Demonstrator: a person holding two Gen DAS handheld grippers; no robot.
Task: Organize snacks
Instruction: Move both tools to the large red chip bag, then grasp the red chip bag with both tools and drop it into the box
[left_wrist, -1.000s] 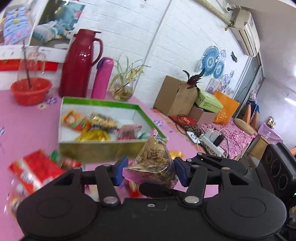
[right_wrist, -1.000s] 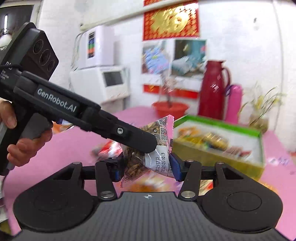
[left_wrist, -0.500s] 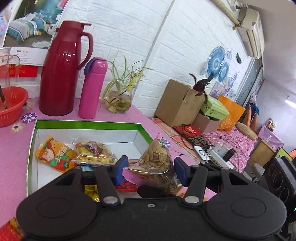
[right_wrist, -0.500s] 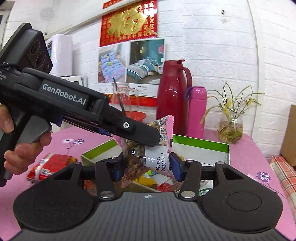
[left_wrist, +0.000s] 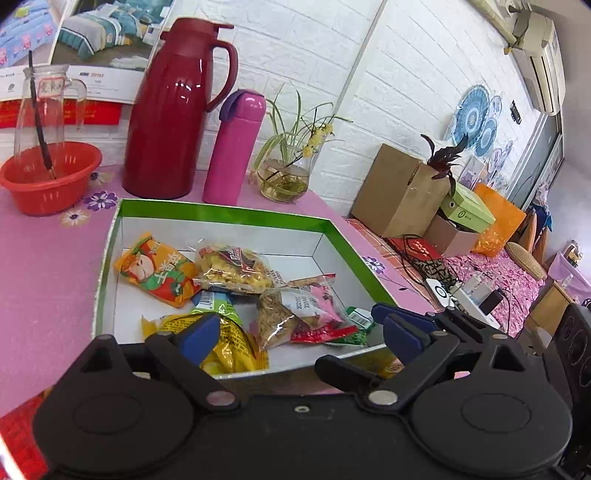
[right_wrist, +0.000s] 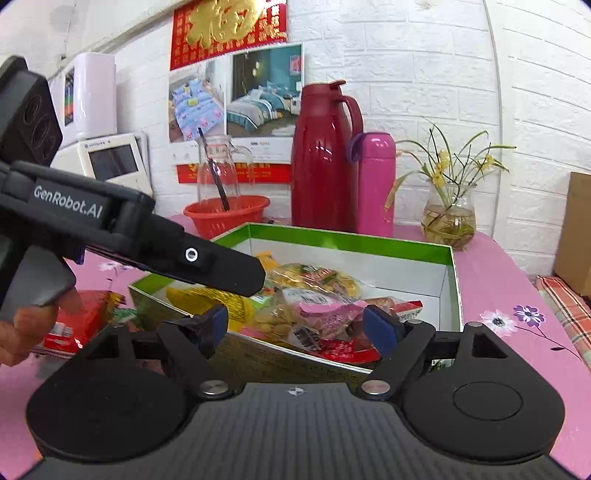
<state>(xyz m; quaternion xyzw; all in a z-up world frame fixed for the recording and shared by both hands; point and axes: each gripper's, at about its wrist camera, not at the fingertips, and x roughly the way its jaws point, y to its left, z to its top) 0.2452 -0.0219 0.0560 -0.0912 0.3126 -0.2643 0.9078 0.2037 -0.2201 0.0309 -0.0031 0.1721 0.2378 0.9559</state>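
Both grippers hang over the near edge of the green-rimmed box (left_wrist: 221, 214), and that is no accident: this is the drop zone. The left gripper (left_wrist: 299, 332) has just been opening and now stands wide, nothing between its blue pads. The right gripper (right_wrist: 295, 325) likewise has just sprung apart and grips nothing. The pink-ended snack packet (left_wrist: 303, 310) lies inside the box atop the other wrappers, near the front wall, apparently let go there so it joins the pile. The orange packet (left_wrist: 155, 269) and the yellow packet (left_wrist: 225, 343) share the box. Outside, a red packet (right_wrist: 74, 321) waits on the pink tablecloth (left_wrist: 44, 266), likely the next candidate.
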